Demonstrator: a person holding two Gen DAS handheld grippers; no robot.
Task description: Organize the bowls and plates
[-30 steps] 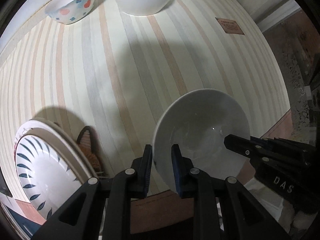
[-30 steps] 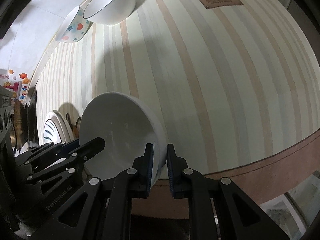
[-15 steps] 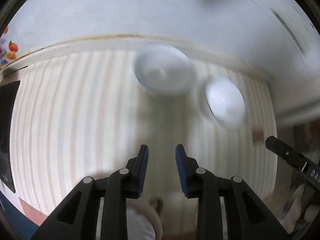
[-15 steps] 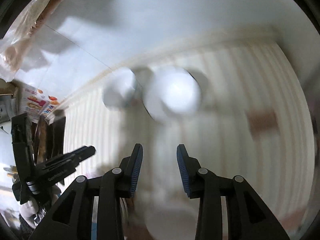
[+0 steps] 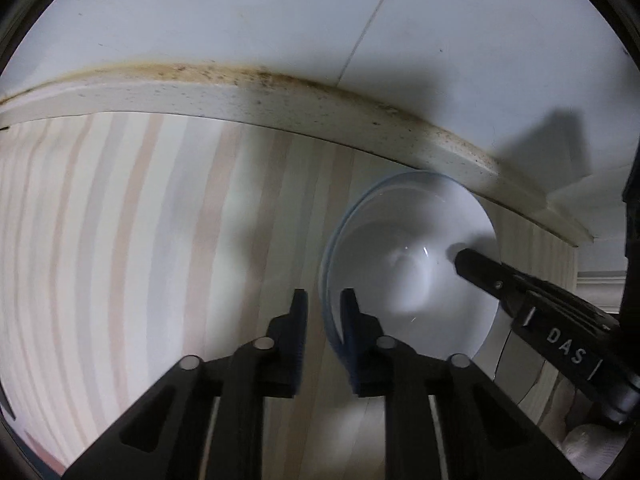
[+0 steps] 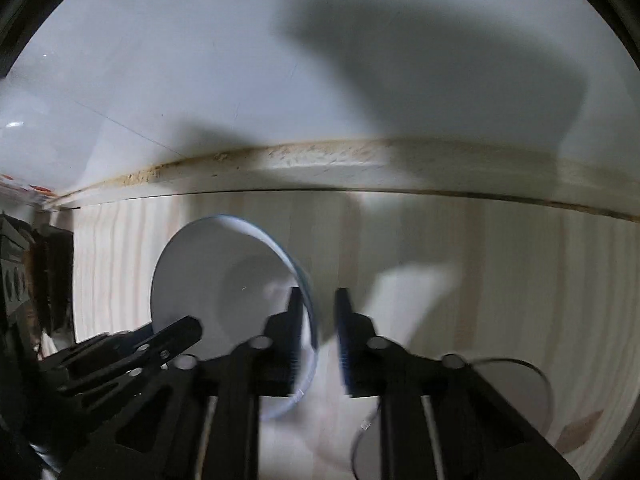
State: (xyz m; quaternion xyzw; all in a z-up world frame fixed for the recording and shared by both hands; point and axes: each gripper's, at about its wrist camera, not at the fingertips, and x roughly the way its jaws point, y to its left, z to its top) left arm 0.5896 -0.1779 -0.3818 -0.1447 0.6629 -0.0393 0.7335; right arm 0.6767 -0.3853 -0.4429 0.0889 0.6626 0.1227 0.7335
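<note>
Two hand-held grippers clamp one white bowl.

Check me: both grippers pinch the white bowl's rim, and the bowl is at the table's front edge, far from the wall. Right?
Not quite. The bowl is at the back of the table, close to the wall, as the left wrist view shows. The left gripper and right gripper do pinch its rim.
</note>
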